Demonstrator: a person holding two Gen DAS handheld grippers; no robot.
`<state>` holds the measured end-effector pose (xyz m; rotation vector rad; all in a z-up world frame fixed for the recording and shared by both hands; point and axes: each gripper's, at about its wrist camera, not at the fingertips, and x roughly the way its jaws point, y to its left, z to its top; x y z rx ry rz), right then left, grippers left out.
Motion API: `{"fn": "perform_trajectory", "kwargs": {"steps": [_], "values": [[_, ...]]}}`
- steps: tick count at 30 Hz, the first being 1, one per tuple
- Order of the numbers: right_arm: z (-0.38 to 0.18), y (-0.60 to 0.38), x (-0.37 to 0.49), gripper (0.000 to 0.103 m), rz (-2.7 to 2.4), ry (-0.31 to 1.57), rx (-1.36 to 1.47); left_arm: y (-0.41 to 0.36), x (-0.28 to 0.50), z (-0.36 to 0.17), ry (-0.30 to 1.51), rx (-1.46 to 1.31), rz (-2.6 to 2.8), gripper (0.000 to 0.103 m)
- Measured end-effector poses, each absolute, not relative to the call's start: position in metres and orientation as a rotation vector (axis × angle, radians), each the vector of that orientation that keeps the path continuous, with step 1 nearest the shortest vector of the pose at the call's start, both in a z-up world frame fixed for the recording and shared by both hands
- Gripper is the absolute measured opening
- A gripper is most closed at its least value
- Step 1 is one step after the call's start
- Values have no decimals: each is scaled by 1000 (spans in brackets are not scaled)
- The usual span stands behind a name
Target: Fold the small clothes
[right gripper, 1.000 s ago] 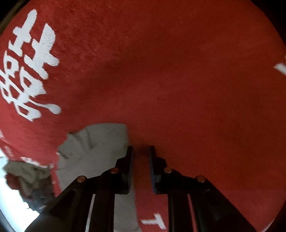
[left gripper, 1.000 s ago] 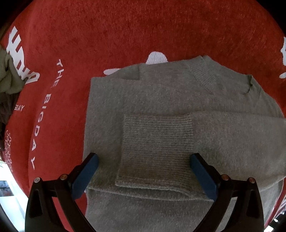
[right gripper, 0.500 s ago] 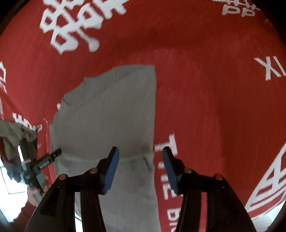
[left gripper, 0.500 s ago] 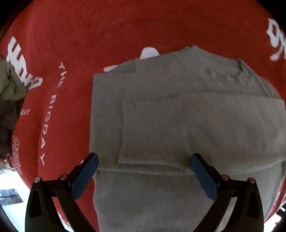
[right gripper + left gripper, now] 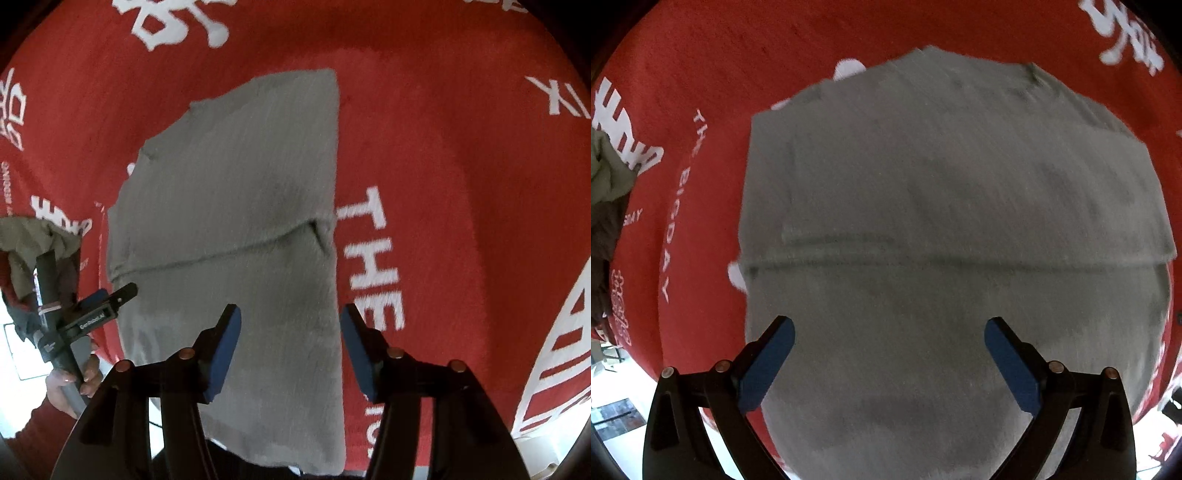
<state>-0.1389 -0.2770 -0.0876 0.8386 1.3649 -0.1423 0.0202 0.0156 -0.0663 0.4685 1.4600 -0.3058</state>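
- Grey knit sweater (image 5: 945, 229) lies flat on the table, on a red cloth with white lettering (image 5: 461, 155). Both sleeves are folded in across the body; the lower half hangs toward the near table edge.
- Left tongs (image 5: 889, 354) hover above the sweater's lower body, pointing down, jaws spread wide, nothing between the blue pads.
- Right tongs (image 5: 290, 345): jaws have just been opening and now stand about halfway apart. The sweater's right edge runs below the gap, but the pads press on nothing.
- The left tongs also show in the right wrist view (image 5: 110, 299), held by a hand (image 5: 70, 380) at the sweater's left edge.
- Risk, as I judge it: the folded-in sleeve corner on the right side (image 5: 317, 230) sits puckered and loose; lifting the hem for the next fold could drag it out and undo the sleeve fold.
- Risk: uneven grips on the two lower corners would skew the fold line, since the knit is soft and stretchy.
- Risk: the hem overhangs the near edge; a pull could slide the whole garment off the slick cloth.
- Left view is blurred, so the folds read poorly there.
- Containers: none in view. A loose heap of other clothes (image 5: 607, 177) sits at the far left, well apart from the sweater.
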Motion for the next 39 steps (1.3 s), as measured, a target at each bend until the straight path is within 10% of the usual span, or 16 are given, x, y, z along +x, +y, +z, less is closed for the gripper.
{"fn": "perform_trajectory", "kwargs": {"steps": [39], "values": [[-121,-149,-296,61,-48,1400,915,200,-102,-81,1555,304,-457,103]]}}
